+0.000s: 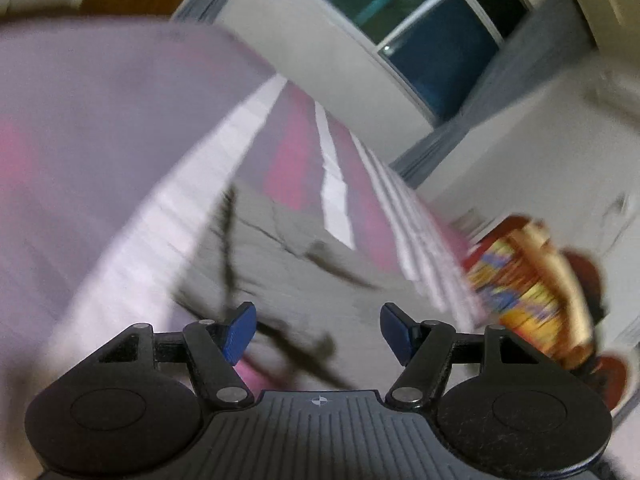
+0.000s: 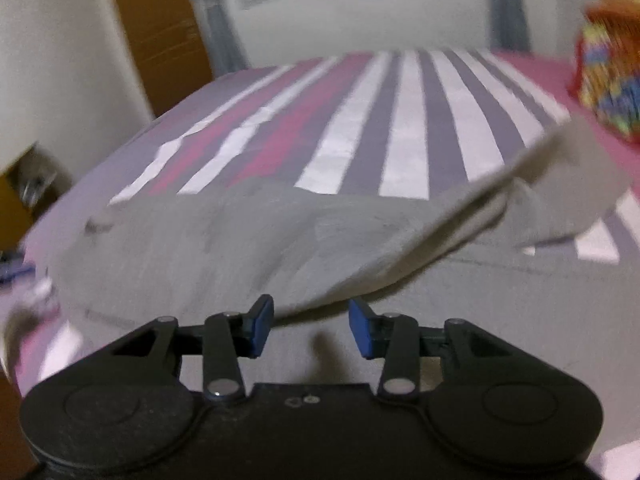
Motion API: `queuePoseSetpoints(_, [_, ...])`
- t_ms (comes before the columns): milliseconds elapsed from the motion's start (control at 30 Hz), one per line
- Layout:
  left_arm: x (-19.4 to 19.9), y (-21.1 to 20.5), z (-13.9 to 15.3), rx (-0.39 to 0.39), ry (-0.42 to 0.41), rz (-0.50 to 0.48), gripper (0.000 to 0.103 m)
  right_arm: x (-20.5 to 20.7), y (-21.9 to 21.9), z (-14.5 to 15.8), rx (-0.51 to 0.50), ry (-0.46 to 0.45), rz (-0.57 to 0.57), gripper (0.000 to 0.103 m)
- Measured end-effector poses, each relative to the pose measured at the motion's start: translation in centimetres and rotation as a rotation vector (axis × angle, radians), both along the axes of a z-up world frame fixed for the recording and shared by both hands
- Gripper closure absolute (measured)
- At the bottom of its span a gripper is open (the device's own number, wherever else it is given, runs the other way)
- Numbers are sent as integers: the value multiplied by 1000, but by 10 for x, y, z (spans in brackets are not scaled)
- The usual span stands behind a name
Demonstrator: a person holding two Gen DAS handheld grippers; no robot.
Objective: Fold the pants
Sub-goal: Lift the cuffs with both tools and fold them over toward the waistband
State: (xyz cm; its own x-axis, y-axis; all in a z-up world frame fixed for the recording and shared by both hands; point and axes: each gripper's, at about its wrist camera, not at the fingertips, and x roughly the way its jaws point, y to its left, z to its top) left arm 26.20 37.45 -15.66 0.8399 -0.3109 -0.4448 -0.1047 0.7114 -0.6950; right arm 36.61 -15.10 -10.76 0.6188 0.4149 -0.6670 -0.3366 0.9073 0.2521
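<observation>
Pants (image 2: 224, 248) lie crosswise on the striped bed (image 2: 404, 128), both grippers' fingers apart, empty.

Your pants (image 2: 224, 248) lie on the bed (image 2: 400, 120), straight ahead at twelve o'clock from your right gripper (image 2: 311, 328), with one folded layer lying over the lower one. A bag (image 2: 608, 68) sits on the bed at two o'clock. Behind the bed, at twelve, stands the window (image 1: 432, 32).

Striped bed (image 2: 404, 128); dark window (image 1: 432, 40).
</observation>
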Motion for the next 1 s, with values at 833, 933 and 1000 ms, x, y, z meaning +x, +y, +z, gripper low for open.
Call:
queuePoseSetpoints(833, [32, -11, -3, 169, 213, 9, 71, -67, -70, -74, 88, 101, -191, 74])
queuePoseSetpoints(933, [24, -22, 13, 240, 200, 62, 38, -78, -93, -46, 101, -21, -220, 73])
queuePoseSetpoints(1000, [28, -24, 12, 277, 231, 91, 31, -68, -105, -37, 73, -44, -242, 69])
